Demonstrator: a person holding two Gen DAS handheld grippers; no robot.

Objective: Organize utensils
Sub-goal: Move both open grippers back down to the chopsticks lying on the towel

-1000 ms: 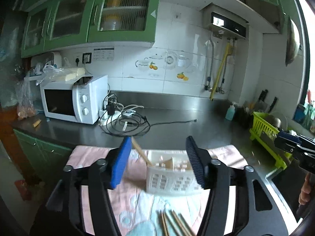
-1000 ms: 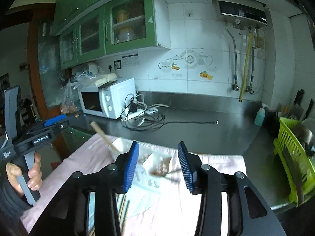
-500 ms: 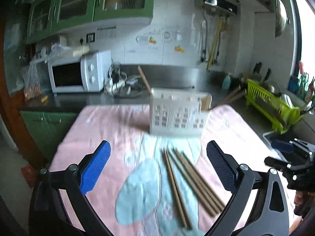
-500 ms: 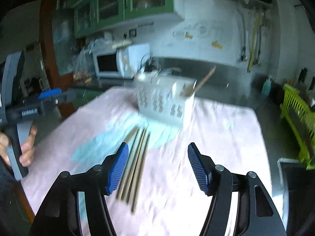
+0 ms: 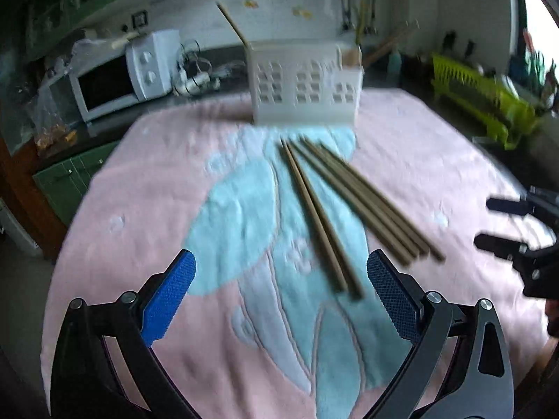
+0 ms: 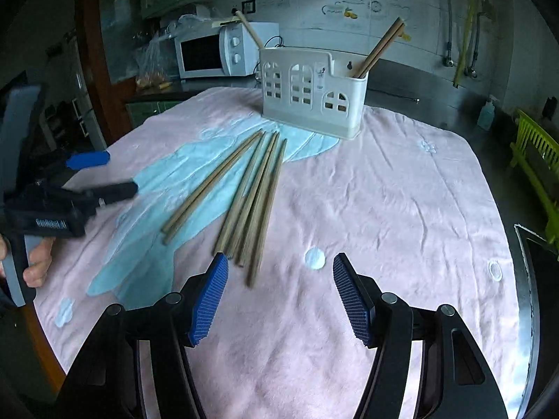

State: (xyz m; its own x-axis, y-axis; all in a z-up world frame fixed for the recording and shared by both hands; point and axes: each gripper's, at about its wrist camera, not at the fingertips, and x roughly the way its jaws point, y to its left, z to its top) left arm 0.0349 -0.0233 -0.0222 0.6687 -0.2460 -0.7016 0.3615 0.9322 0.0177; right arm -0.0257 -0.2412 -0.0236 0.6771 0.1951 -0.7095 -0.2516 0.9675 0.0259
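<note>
On the pink-and-blue towel (image 6: pixel 401 188) that covers the bench, a loose bundle of wooden chopsticks (image 6: pixel 251 199) lies flat, narrow ends aimed toward the white utensil holder (image 6: pixel 312 92) standing upright just behind them. They fall into two groups: a pair (image 5: pixel 319 223) set slightly apart and a tighter cluster (image 5: pixel 370 202) beside it. A few chopsticks already lean inside the holder, one (image 6: pixel 380 47) slanting out of its right compartment and another (image 6: pixel 248 29) out of the left end, so sorting looks partly done and the ones on the towel are probably what remains.

Both tongs are released and carry nothing. The left tongs (image 5: pixel 279 296) have just been opening and now stand very wide, hanging over the towel with the near ends of the pair between and just ahead of the blue pads (image 5: pixel 167 296), not touching them. The right tongs (image 6: pixel 279 296) have also just been opening, to a more moderate gap, with the cluster's near ends just ahead of the left pad. Each hand seems lined up on its own group, presumably so both can lift at once. Thin sticks lying side by side on soft cloth may roll or come up several together.
</note>
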